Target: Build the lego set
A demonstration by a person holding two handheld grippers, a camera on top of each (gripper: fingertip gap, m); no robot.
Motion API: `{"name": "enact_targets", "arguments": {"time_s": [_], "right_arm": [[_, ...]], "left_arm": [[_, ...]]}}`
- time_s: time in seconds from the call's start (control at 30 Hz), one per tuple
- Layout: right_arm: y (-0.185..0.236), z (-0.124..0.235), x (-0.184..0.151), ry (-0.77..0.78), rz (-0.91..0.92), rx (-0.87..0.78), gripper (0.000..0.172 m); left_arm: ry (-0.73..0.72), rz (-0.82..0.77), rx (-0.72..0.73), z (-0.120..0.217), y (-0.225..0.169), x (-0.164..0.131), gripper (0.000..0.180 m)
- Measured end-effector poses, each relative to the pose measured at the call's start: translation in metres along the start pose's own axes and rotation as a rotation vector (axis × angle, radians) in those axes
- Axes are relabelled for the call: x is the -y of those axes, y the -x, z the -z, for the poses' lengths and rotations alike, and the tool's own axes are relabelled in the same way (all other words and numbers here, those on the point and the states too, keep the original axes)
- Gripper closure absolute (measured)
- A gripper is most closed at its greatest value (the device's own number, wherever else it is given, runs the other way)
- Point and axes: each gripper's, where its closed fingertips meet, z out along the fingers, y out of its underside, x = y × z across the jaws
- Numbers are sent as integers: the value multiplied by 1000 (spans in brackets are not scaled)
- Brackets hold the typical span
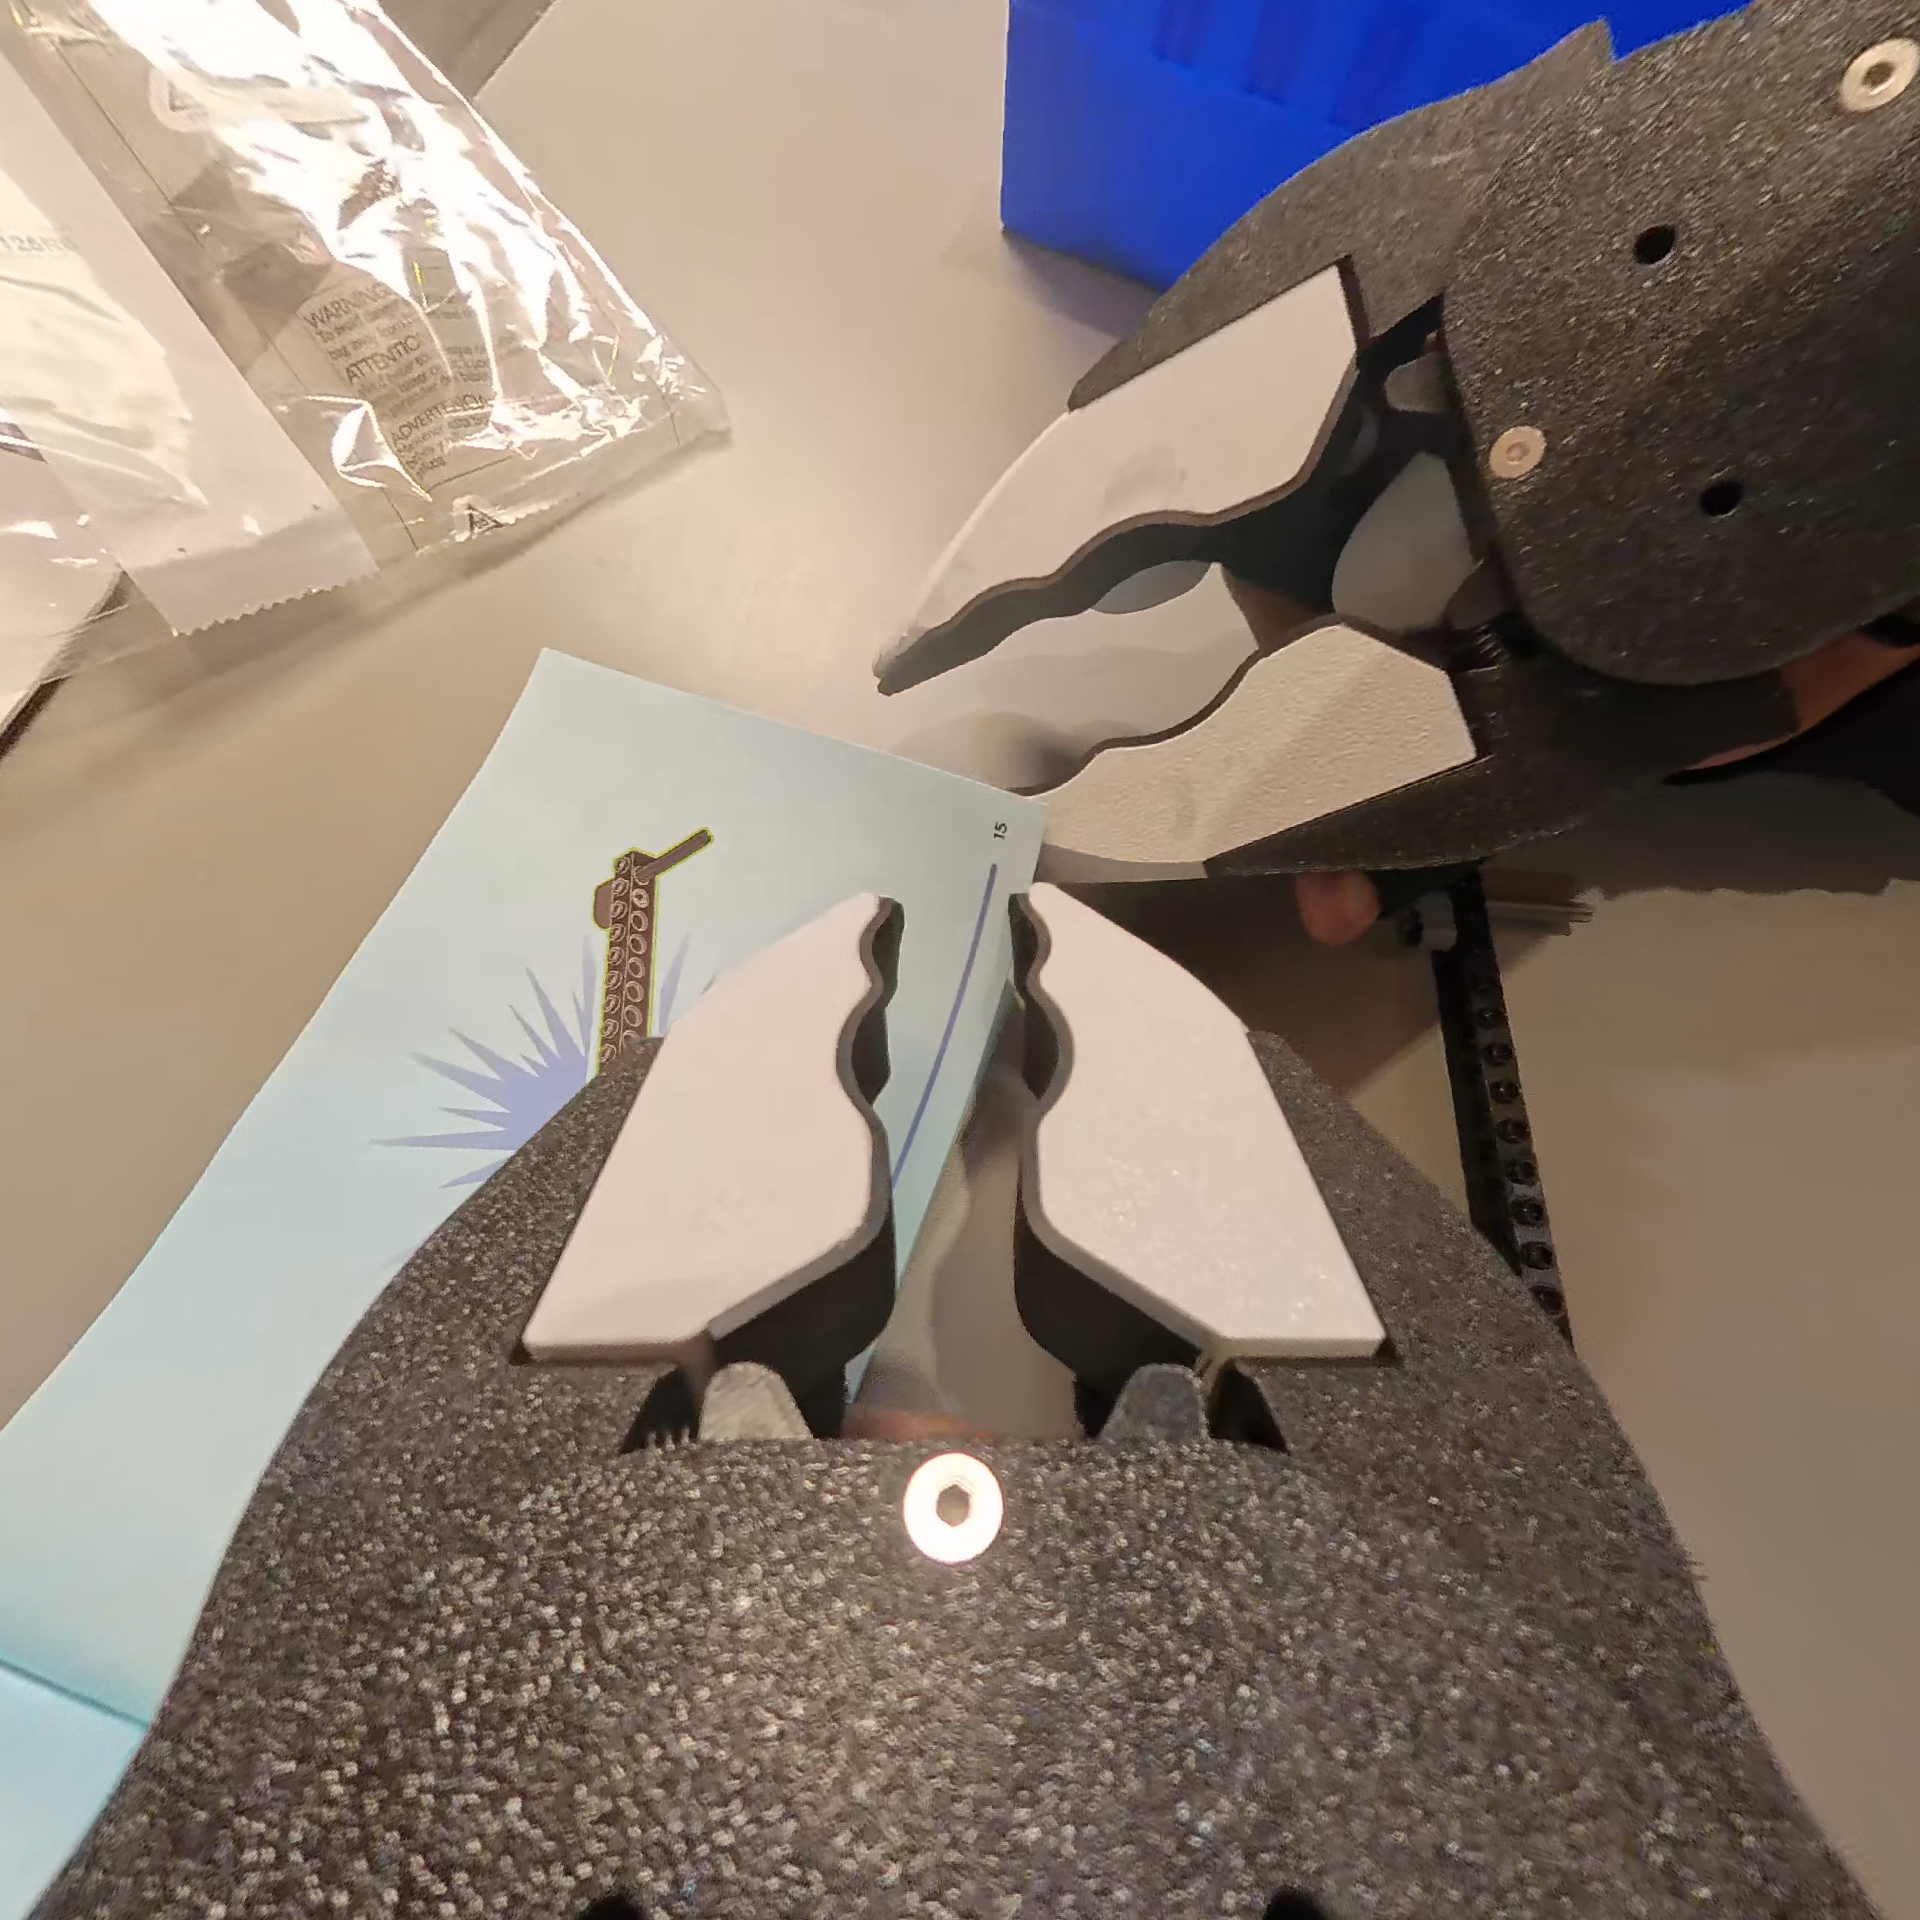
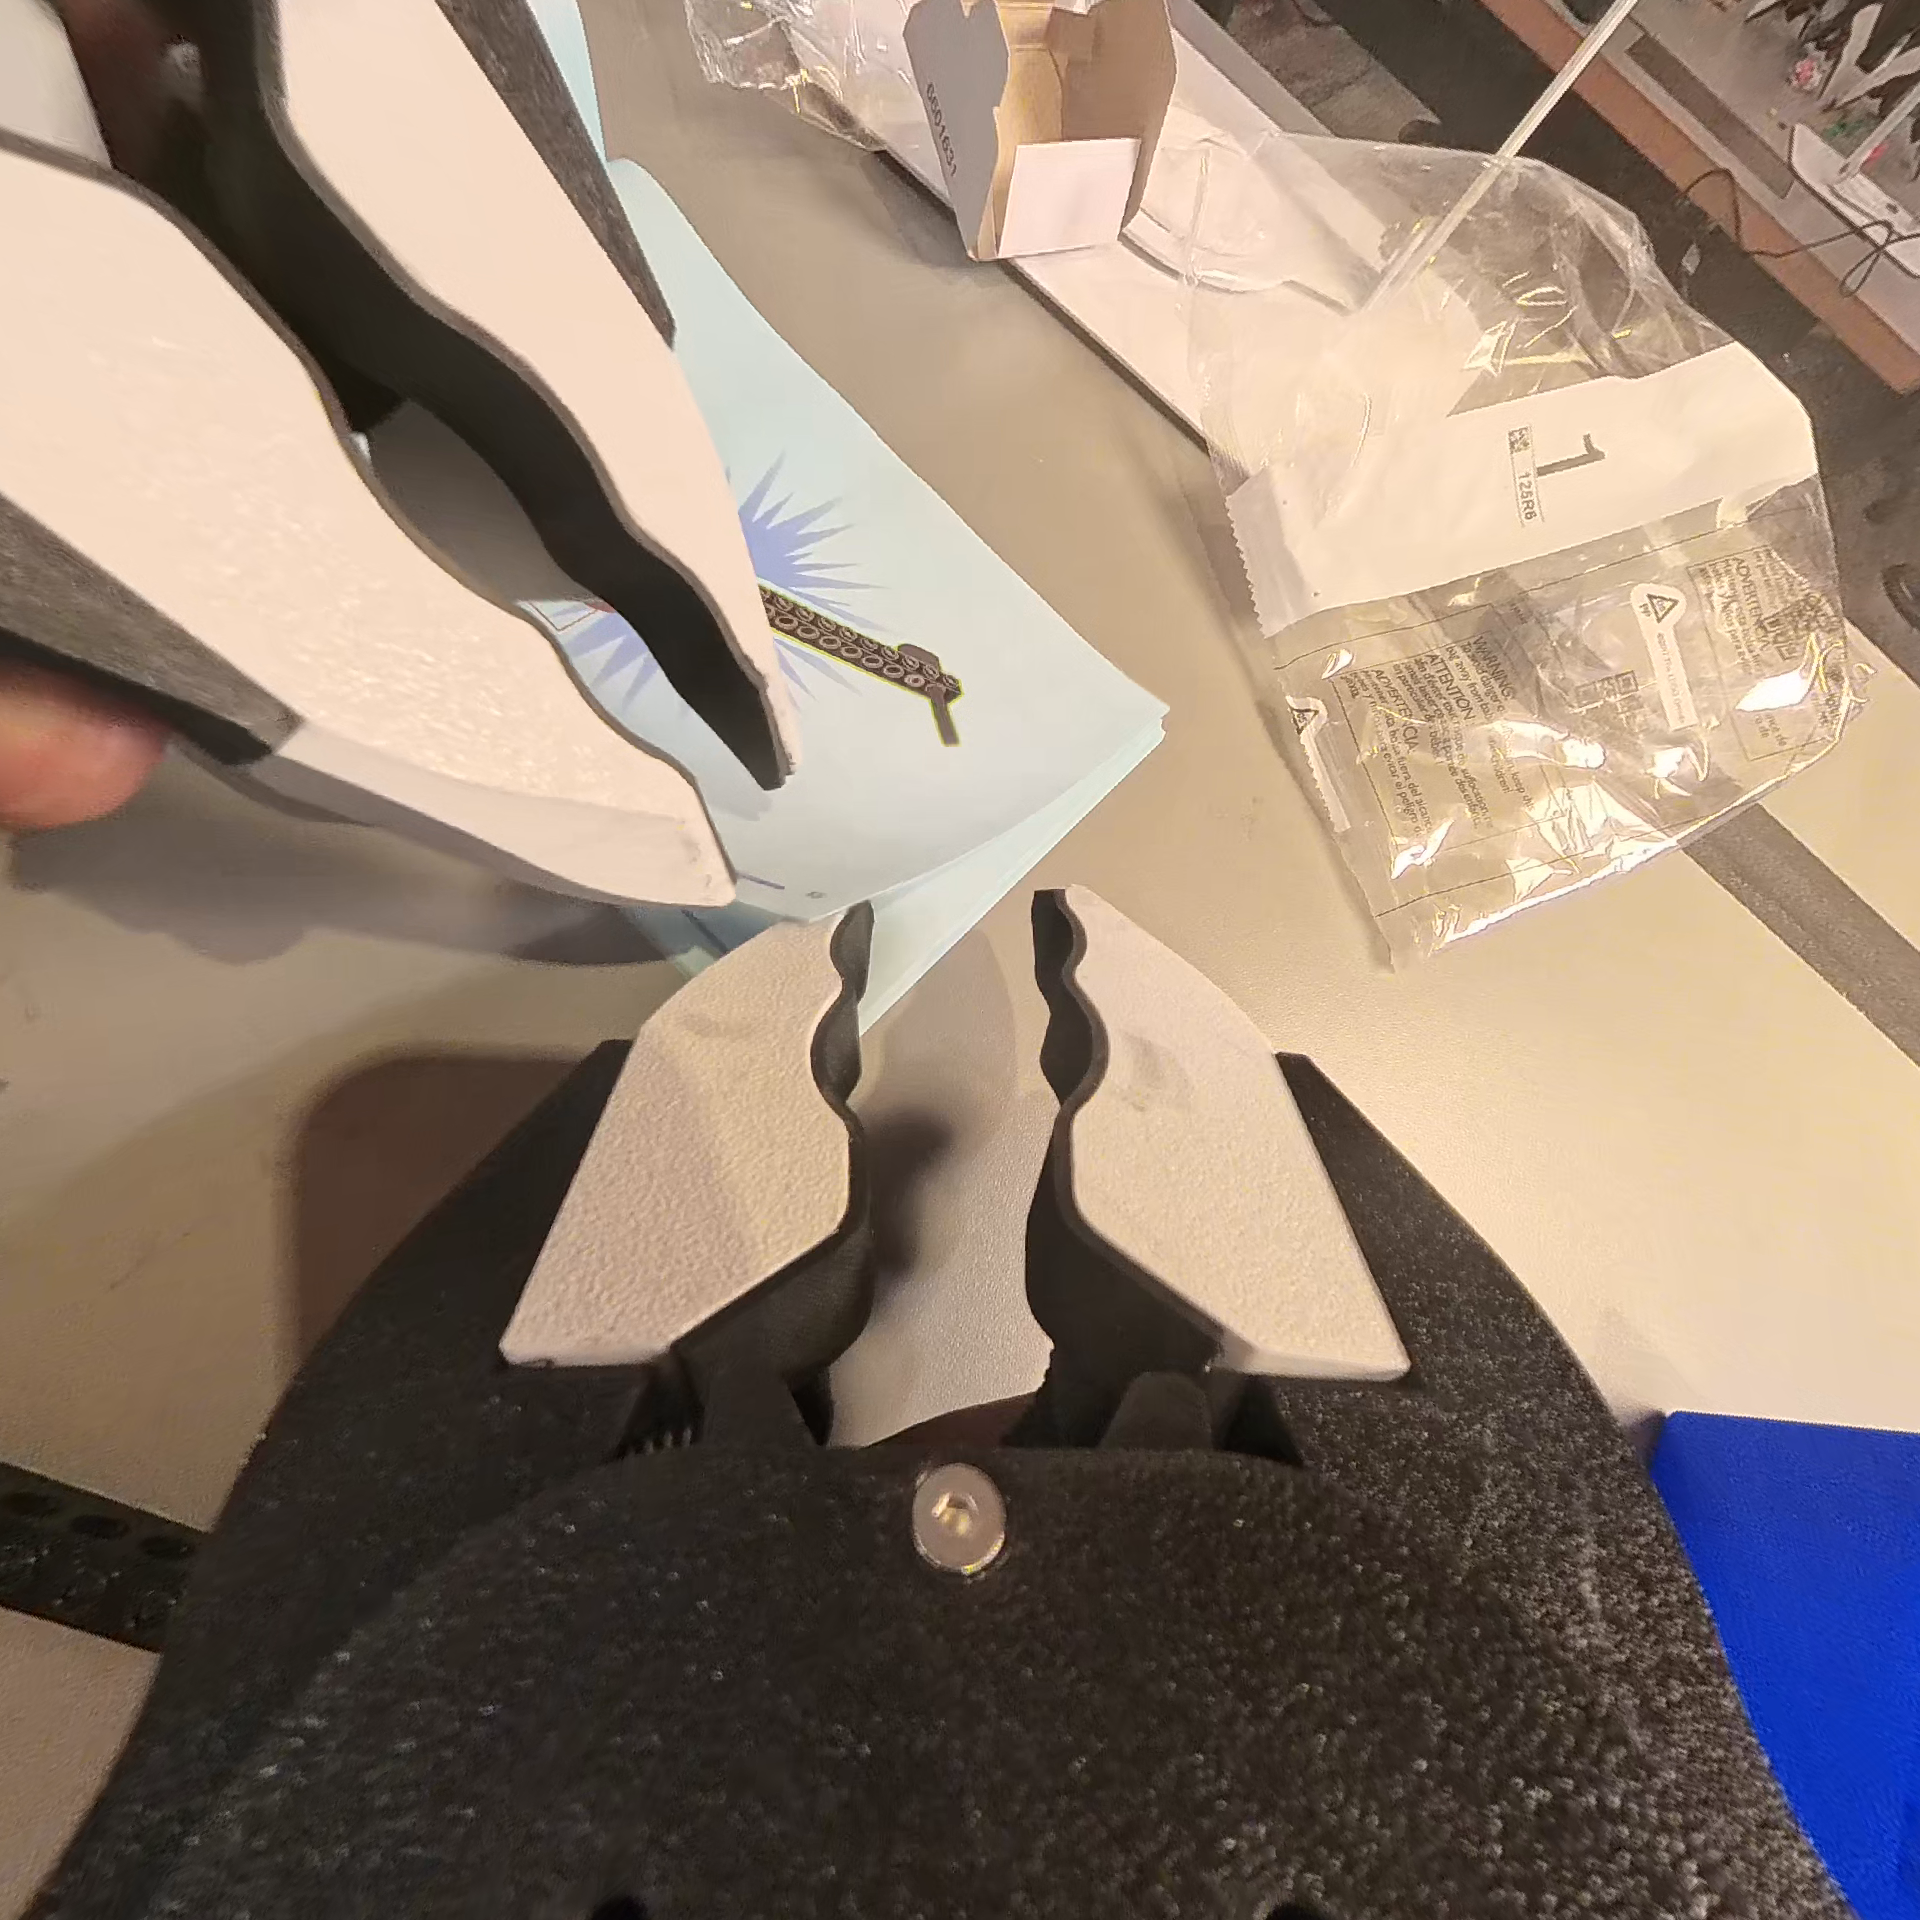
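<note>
Left wrist view, from the left: crumpled clear plastic bags [image 1: 416,312] on the grey surface [image 1: 779,312], well apart from both tools. Next over, a pale blue booklet [image 1: 312,1195] lying open, printed with a drawing of a holed brown beam, its top page bowed upward. At centre, left tool [image 1: 956,904] with fingers apart, straddling the right margin of that lifted page; page edge close by the right finger [image 1: 1143,1122], a dark gap between page and left finger [image 1: 748,1122], nothing pinched. Just above and right, right tool [image 1: 966,748] coming in from the side, fingers also apart and bare, lower fingertip right at the page's far corner. Further right, a black strip with a row of holes [image 1: 1507,1143] flat on the surface, and a blue bin [image 1: 1143,135] at the back.

Right wrist view, from the left: left tool large at upper left, over the curled page. In the middle, right tool's own fingers spread, left tip against the booklet's near corner, bare surface between them. Behind, an open cardboard box [image 2: 1060,156]. To the right, the plastic bags again, then the blue bin at lower right
</note>
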Motion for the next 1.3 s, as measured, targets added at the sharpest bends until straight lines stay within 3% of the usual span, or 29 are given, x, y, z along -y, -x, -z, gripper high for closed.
{"name": "enact_targets", "arguments": {"time_s": [1.3], "right_arm": [[1,0,-2,11,3,10,140]], "left_arm": [[-2,67,20,2,10,-2,160]]}}
